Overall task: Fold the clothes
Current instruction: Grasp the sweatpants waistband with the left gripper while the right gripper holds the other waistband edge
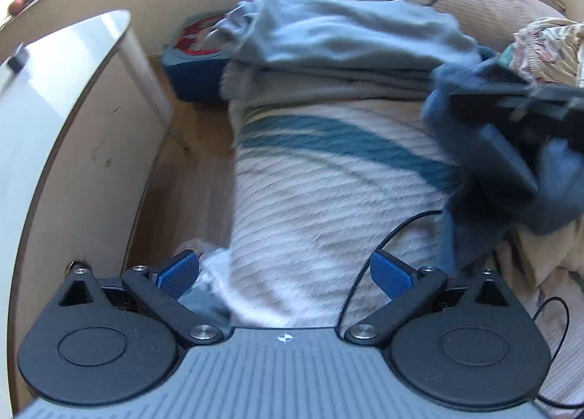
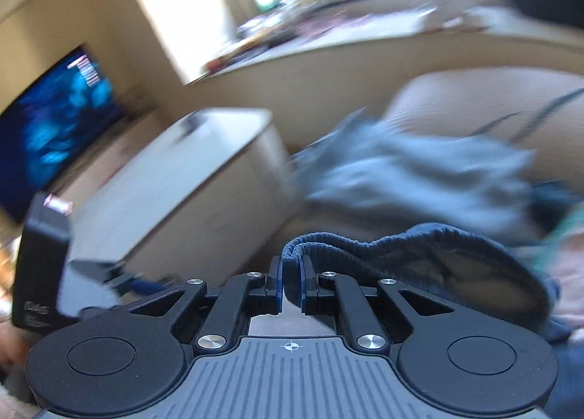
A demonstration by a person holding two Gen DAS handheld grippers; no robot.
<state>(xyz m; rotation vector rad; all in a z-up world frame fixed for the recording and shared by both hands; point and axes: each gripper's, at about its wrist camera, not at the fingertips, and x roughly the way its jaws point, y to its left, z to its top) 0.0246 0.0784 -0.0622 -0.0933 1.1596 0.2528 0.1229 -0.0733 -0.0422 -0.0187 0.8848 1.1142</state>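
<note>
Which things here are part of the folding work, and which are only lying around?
Job:
- dark blue garment, pinched in right gripper
- stack of folded clothes
- left gripper, open

Lying about:
- black cable
- white cabinet
- screen

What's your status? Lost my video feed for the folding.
Right gripper shut on dark blue garment. Left gripper open, empty, over striped blanket. Folded stack ahead. Black cable across the blanket.

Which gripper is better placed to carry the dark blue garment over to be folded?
Right. The right gripper is already shut on the dark blue garment's edge, while the left gripper stands open and empty above the striped towel.
</note>
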